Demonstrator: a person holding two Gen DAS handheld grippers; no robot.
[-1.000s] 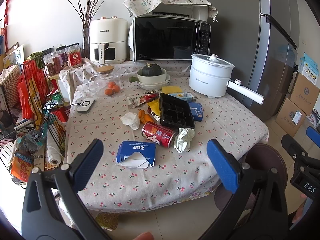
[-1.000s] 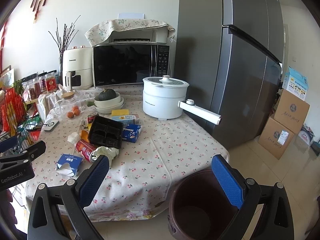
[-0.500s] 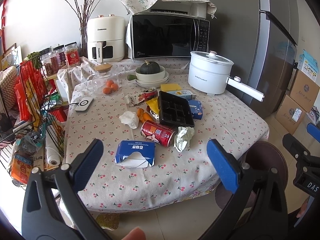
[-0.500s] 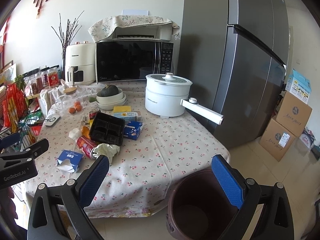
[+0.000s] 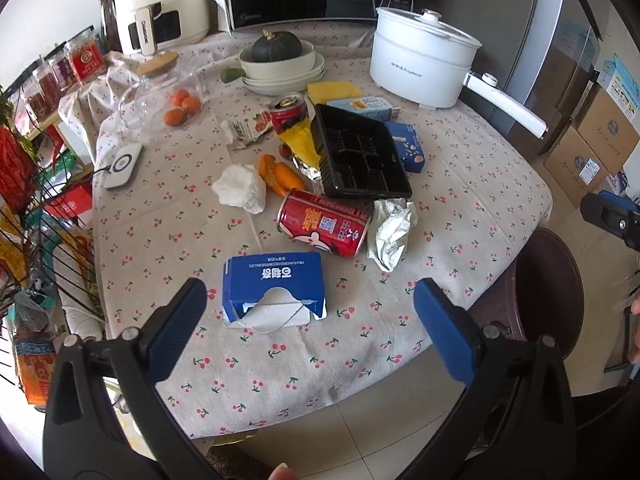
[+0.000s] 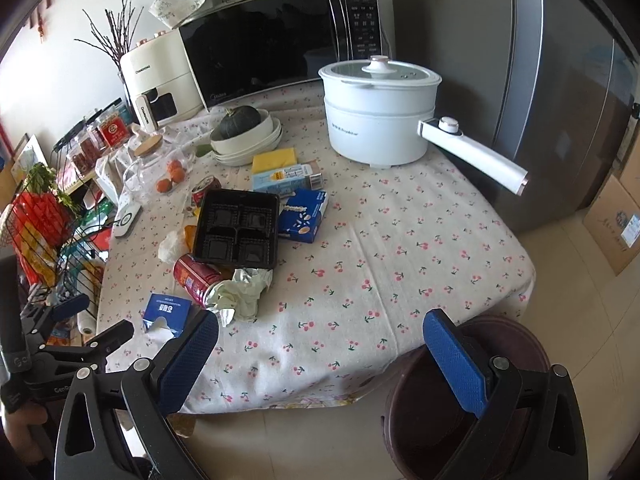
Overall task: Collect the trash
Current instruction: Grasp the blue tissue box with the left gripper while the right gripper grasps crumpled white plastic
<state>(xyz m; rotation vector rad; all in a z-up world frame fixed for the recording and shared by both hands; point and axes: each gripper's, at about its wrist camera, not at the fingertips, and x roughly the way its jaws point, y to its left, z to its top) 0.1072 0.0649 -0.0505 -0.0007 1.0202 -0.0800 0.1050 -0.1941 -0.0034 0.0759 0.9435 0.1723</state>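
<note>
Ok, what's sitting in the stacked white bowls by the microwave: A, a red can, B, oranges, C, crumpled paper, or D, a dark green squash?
D: a dark green squash rests in the top bowl; the oranges lie apart.

Bright daylight, soft shadows. Glare on refrigerator (image 6: 568, 92) door and microwave (image 6: 272, 40) glass. Strong fisheye bending, dark vignette at corners. Centre sharp, edges slightly blurred.

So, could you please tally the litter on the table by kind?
Drink cans: 2
Crumpled paper wads: 2
Blue cartons and boxes: 3
Black plastic trays: 1
Snack wrappers: 2
Total: 10
</note>
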